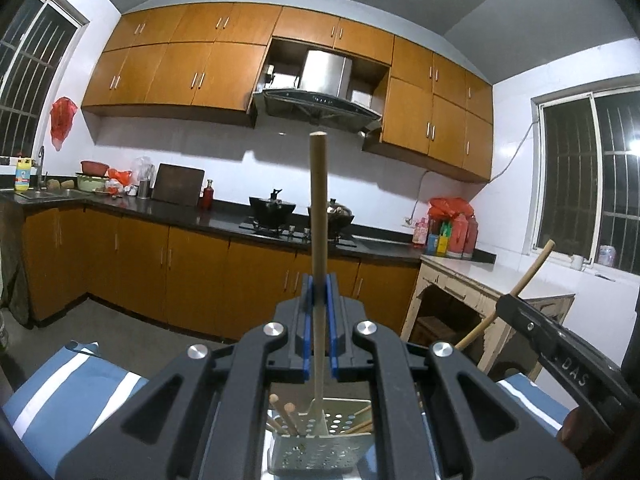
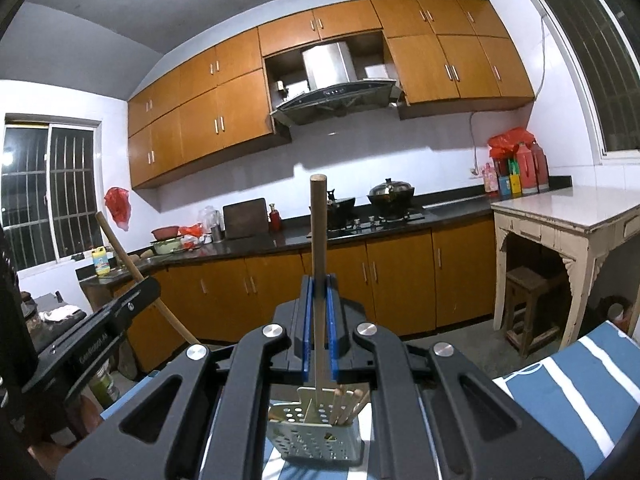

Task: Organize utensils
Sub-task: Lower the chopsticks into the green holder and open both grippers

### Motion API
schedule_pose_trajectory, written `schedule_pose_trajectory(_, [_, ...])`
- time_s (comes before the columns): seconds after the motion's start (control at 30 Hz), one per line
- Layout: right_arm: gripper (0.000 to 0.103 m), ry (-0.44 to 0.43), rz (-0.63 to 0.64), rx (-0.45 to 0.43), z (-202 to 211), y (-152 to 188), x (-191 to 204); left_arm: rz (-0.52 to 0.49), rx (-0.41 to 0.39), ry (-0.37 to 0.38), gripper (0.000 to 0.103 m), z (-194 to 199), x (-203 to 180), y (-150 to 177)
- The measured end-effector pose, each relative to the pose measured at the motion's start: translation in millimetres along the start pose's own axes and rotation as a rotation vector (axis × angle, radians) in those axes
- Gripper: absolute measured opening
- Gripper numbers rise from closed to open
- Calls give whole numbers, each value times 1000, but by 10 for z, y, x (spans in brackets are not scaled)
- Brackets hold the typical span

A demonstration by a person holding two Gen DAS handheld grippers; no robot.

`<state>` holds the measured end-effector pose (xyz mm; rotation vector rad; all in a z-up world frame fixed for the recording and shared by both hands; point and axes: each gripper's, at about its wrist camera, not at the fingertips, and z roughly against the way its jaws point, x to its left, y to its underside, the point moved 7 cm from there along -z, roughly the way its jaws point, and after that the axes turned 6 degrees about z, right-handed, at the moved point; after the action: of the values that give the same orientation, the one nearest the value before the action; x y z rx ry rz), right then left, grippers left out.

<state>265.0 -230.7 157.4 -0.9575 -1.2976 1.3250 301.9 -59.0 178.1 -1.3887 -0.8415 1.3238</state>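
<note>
Wooden handles (image 1: 319,216) (image 2: 319,240) gripped, over holder (image 1: 320,440)

Orange cabinets (image 1: 180,72) fill the upper centre above a dark counter (image 1: 224,220); barred windows (image 1: 592,184) flank white walls (image 1: 200,148).

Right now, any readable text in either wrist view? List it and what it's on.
"DAS", end of a longer marking, rest cut off: on the body of the right tool, seen from the left wrist.
Raised lettering on the left tool, seen from the right wrist: too blurred to read.
Yellow bottle by the sink: label too small.
Bottles on the counter: labels too small.
</note>
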Motion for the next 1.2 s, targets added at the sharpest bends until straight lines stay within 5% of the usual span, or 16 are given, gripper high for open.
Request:
schedule_pose_trajectory(0.47, [7,4,11,70,-248,289,27,-6,59,-15,8,-408,86,247])
schedule_pose_trajectory(1.2, [8,12,19,108,-382,387,52,-9,99,-19,8,-522,120,374])
